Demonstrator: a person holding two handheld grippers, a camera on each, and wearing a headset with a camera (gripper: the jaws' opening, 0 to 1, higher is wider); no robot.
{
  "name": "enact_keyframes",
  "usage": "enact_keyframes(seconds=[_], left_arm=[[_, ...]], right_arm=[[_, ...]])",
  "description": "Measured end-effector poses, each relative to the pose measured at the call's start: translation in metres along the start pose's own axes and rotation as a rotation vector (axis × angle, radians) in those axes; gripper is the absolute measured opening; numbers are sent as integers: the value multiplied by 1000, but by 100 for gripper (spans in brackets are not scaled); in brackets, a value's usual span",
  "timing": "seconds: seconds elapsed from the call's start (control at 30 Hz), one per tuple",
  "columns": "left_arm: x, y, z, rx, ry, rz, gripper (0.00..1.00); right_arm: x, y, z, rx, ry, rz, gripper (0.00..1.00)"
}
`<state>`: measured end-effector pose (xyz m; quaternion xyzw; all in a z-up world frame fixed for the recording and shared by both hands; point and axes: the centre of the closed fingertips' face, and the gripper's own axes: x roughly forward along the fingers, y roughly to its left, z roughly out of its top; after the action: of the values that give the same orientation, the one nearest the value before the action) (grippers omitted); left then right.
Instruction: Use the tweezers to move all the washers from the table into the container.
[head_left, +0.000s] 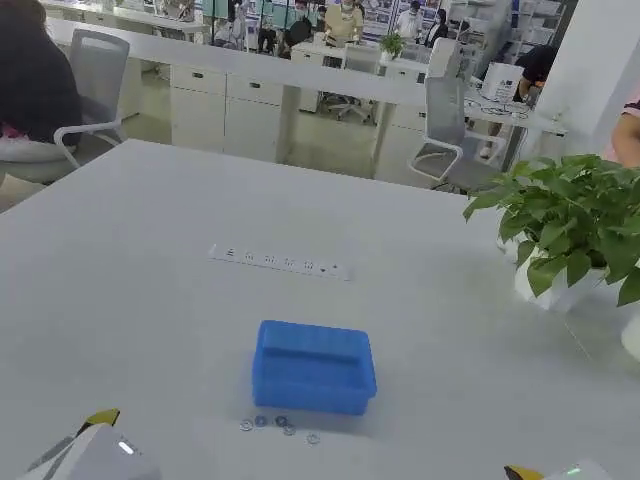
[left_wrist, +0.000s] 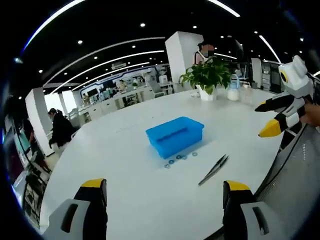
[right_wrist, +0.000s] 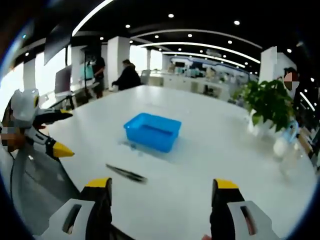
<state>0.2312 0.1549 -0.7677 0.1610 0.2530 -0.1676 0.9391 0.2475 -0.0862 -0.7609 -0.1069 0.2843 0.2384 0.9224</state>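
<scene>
Washers (head_left: 281, 426): about five small flat rings in a loose row on the bench (head_left: 150, 250), just in front of the container's near wall; probably light, thin, slippery and hard to lift flat, so best nipped across one rim.
Tweezers (left_wrist: 213, 169): lying flat on the bench, nearer the person than the rings and apart from them; slim and springy by the look, best held at mid-length.
Container (head_left: 313, 365): blue open tray, upright.
Left gripper (left_wrist: 164, 185): jaws wide apart, empty, aimed at the tray from the bench edge.
Right gripper (right_wrist: 161, 183): jaws wide apart, empty, level, facing the tray.
</scene>
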Motion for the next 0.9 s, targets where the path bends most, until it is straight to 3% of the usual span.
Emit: enact_keyframes(seconds=[0.9], left_arm=[[2,-4,-6,24,29,-17,99]], right_arm=[[-1,6,0,-25,18,11,81]])
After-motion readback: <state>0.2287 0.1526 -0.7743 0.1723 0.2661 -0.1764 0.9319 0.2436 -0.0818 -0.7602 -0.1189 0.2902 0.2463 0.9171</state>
